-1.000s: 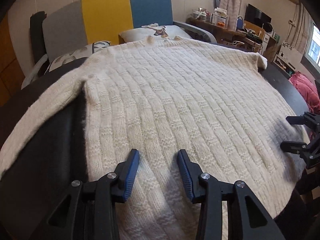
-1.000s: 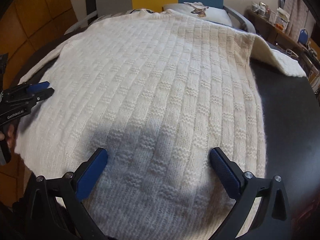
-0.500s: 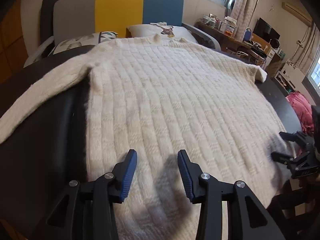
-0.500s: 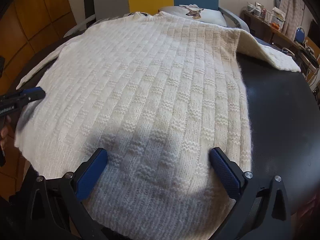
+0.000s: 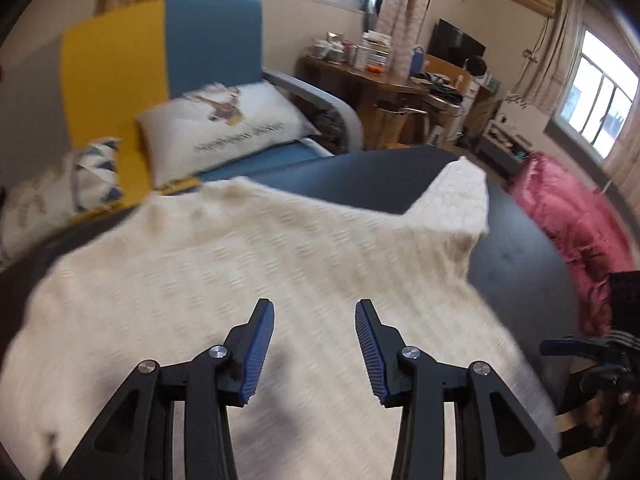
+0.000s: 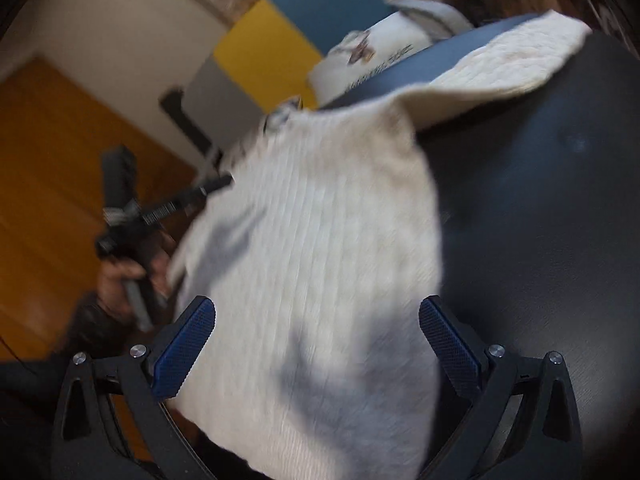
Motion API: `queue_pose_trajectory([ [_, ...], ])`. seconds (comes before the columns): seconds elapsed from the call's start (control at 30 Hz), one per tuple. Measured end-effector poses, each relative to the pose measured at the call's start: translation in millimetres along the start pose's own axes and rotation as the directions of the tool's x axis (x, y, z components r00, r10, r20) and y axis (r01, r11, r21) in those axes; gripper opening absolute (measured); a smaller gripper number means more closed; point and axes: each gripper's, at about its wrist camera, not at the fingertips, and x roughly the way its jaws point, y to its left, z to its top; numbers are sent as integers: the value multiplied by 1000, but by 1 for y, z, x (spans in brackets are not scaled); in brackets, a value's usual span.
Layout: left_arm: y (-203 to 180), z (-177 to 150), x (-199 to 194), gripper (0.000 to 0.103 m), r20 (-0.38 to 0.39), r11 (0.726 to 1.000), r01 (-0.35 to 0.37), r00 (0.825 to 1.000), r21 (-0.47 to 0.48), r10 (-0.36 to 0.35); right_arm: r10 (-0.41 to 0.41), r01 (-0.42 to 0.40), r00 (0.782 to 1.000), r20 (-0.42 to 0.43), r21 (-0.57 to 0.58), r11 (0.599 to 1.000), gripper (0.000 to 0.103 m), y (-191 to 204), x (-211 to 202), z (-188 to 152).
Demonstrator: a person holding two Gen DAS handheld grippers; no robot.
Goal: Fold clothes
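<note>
While both views are smeared by motion, the cream knitted sweater lies spread on the dark worktop, one sleeve stretched towards the far edge. Over its near hem hang the left gripper and right gripper — jaws spread on both, pinching nothing. Beyond stand a sofa with a pillow, and a pink bundle.

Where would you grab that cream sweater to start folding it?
Probably the sleeve that lies out flat over the dark table. It is a free flap with an open edge, so the right gripper, whose jaws stand open, could come in from the right side, pinch the cuff end and carry it across the sweater.
</note>
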Motion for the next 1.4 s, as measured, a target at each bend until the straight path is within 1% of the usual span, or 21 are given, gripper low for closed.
queue_pose_trajectory([
  [0.03,2,7,14,42,-24,999,25,999,-41,-26,20,-21,999,30,38,999,103,-12,-7,11],
  [0.07,3,11,26,42,-41,997,23,999,-74,-26,40,-44,997,60,75,996,103,-25,-15,22],
  [0.1,3,12,35,42,-55,997,13,998,-80,-18,51,-60,995,90,110,992,103,-37,-22,34],
  [0.2,2,4,57,42,-88,998,-49,995,-46,45,-49,25,988,146,165,986,103,-70,-50,72],
  [0.27,2,-6,65,42,-103,998,-59,993,-30,56,-112,79,978,176,185,980,103,-92,-66,94],
  [0.33,0,-15,70,42,-109,998,-66,992,-3,65,-141,91,969,205,237,967,103,-123,-79,121],
  [0.4,-4,-19,67,42,-97,996,-76,992,42,80,-196,121,955,223,312,943,103,-161,-96,146],
  [0.47,-6,-21,67,43,-92,996,-83,992,45,87,-223,116,941,253,377,919,103,-190,-107,163],
  [0.6,-5,-24,64,44,-75,996,-87,993,32,89,-270,128,933,238,482,867,103,-240,-95,199],
  [0.63,-4,-24,64,44,-73,996,-86,993,29,88,-275,131,933,231,493,860,103,-248,-91,204],
  [0.7,-1,-21,65,44,-71,996,-82,994,27,84,-282,128,924,257,489,863,103,-252,-87,217],
  [0.83,0,-21,65,44,-73,997,-78,994,23,79,-277,133,926,255,466,875,103,-256,-83,227],
  [0.97,-1,-20,66,46,-74,996,-85,993,38,87,-303,176,922,241,436,883,103,-252,-70,234],
  [1.0,-1,-21,66,46,-74,995,-88,993,44,91,-309,186,921,238,428,884,101,-251,-66,235],
  [1.07,-3,-20,67,47,-73,994,-92,993,52,96,-323,208,918,232,413,887,91,-249,-60,239],
  [1.1,-4,-20,67,47,-72,994,-92,993,53,96,-329,218,916,228,405,888,74,-248,-56,240],
  [1.13,-4,-20,67,47,-71,994,-92,993,52,96,-334,227,915,224,399,888,43,-248,-53,242],
  [1.17,-4,-21,67,47,-71,994,-92,993,53,95,-331,224,919,215,408,885,24,-251,-51,242],
  [1.2,-4,-21,67,47,-71,994,-91,993,53,94,-328,222,922,205,416,882,14,-254,-48,242],
  [1.27,-4,-21,66,47,-71,995,-88,993,49,92,-325,220,927,188,429,876,13,-259,-43,242],
  [1.4,-4,-21,67,47,-70,994,-91,993,55,94,-377,286,906,191,380,879,11,-243,-49,244],
])
